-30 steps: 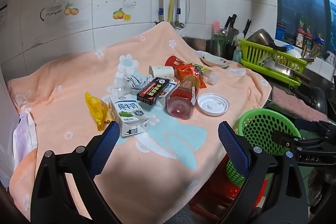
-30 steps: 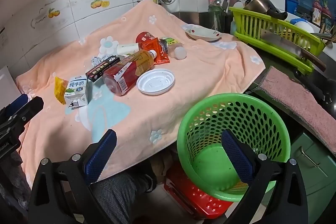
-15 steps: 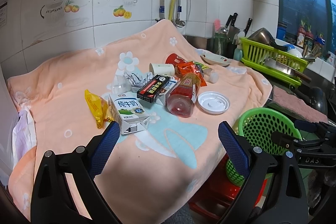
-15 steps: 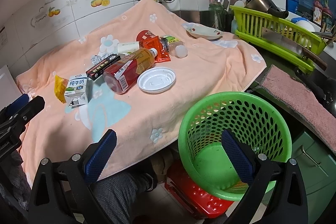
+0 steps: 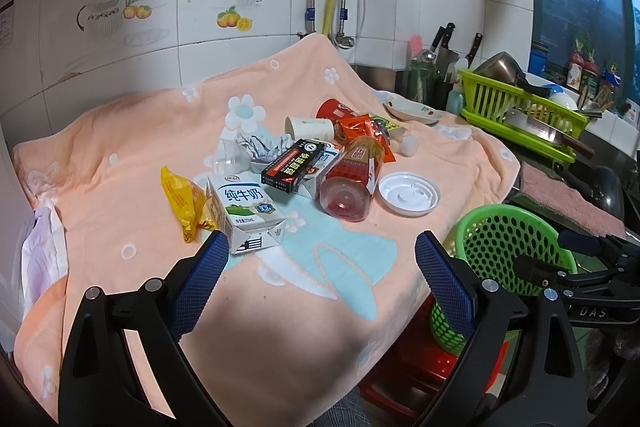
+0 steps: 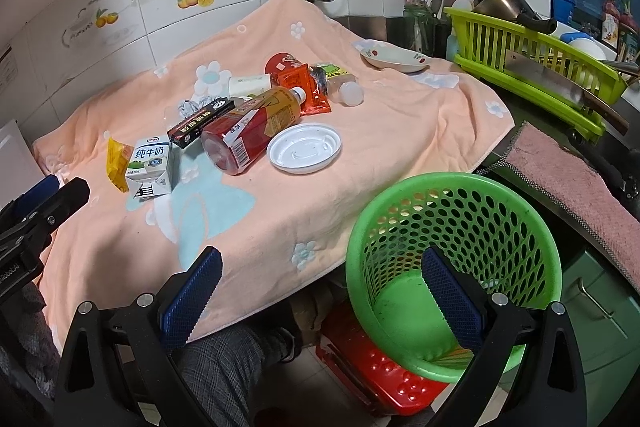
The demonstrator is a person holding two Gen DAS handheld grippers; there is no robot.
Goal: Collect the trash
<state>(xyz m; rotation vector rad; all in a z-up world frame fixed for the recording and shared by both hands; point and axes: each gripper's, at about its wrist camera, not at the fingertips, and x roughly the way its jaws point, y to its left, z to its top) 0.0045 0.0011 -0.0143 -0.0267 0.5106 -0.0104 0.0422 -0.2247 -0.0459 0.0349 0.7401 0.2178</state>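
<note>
Before you, the surface (image 5: pixel 120 155) carries a cloth (image 5: pixel 280 279) with a cluster of trash on it. Nearest on the left: a milk carton (image 5: pixel 244 211), with a snack wrapper (image 5: pixel 182 201) touching its left side. Behind the carton: a flat box (image 5: pixel 298 165) leaning on other packaging, and crumpled foil (image 5: pixel 260 147) behind that. Right of the box: a bottle (image 5: pixel 354 179) lying on its side, base towards you. Just right of the bottle: a round lid (image 5: pixel 408 193). Behind the bottle: a paper cup (image 5: pixel 310 128) on its side, a sachet (image 5: pixel 358 129), a small bottle (image 5: pixel 406 143). Further back right: a dish (image 5: pixel 412 111). Below the surface's right edge: a basket (image 6: pixel 452 267) on a stool (image 6: pixel 372 363). A dish rack (image 6: pixel 532 67) stands at far right.
</note>
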